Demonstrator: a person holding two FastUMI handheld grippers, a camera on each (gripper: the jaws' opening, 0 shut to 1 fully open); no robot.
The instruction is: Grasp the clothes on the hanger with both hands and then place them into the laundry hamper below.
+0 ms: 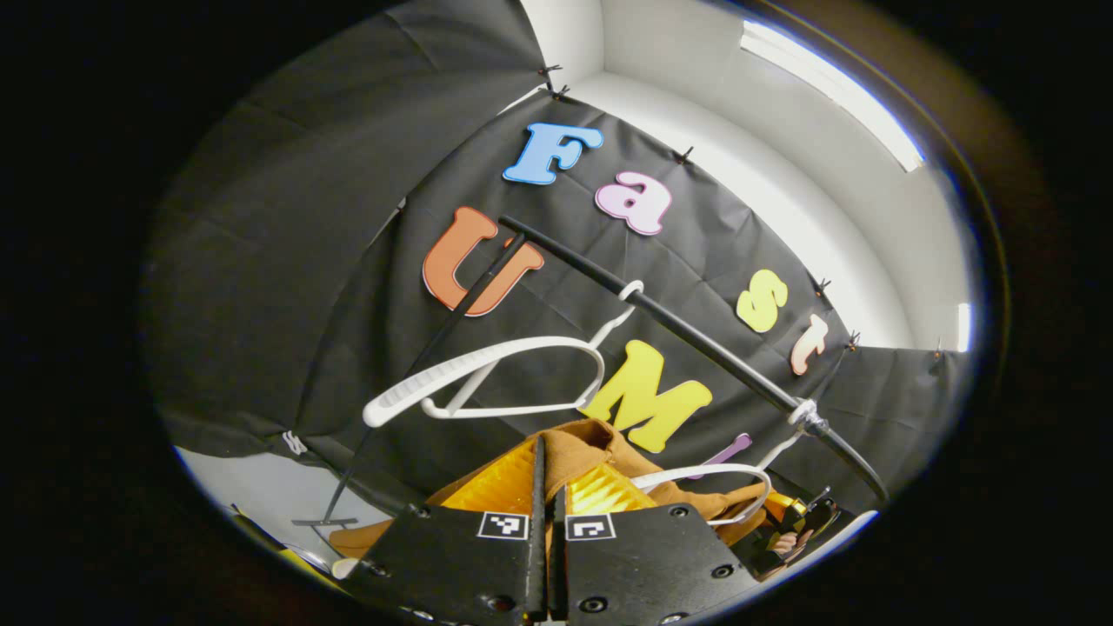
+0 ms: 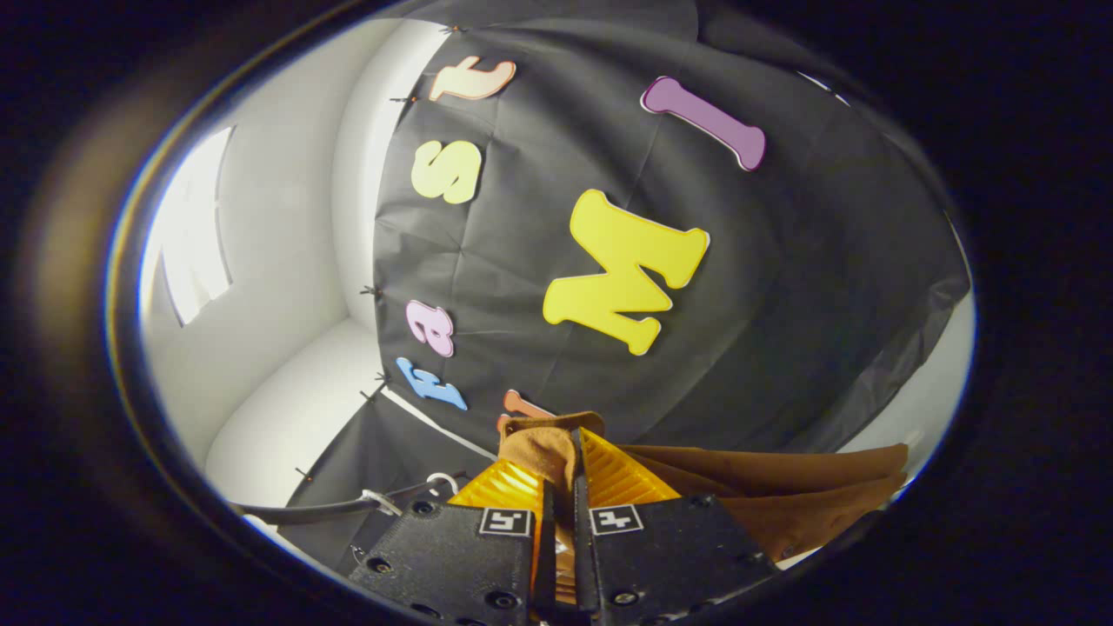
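A brown garment [image 1: 584, 442] bunches between the fingers of my left gripper [image 1: 549, 476], which is shut on it. Behind it, an empty white hanger [image 1: 487, 380] hangs tilted from the black rail [image 1: 696, 343]. A second white hanger [image 1: 706, 474] lies against the cloth, its hook up at the rail. In the right gripper view, my right gripper [image 2: 563, 462] is shut on a fold of the same brown garment [image 2: 783, 491], which spreads away to the right. The right gripper, with a hand on it, shows small beyond the cloth [image 1: 800, 529].
The black cloth wall [image 1: 330, 217] stands close behind the rail. A thin black stand pole [image 1: 409, 374] runs down to a foot near the floor. White walls and a ceiling light [image 1: 835, 87] sit above. The rail's end [image 2: 304, 509] shows low on the left.
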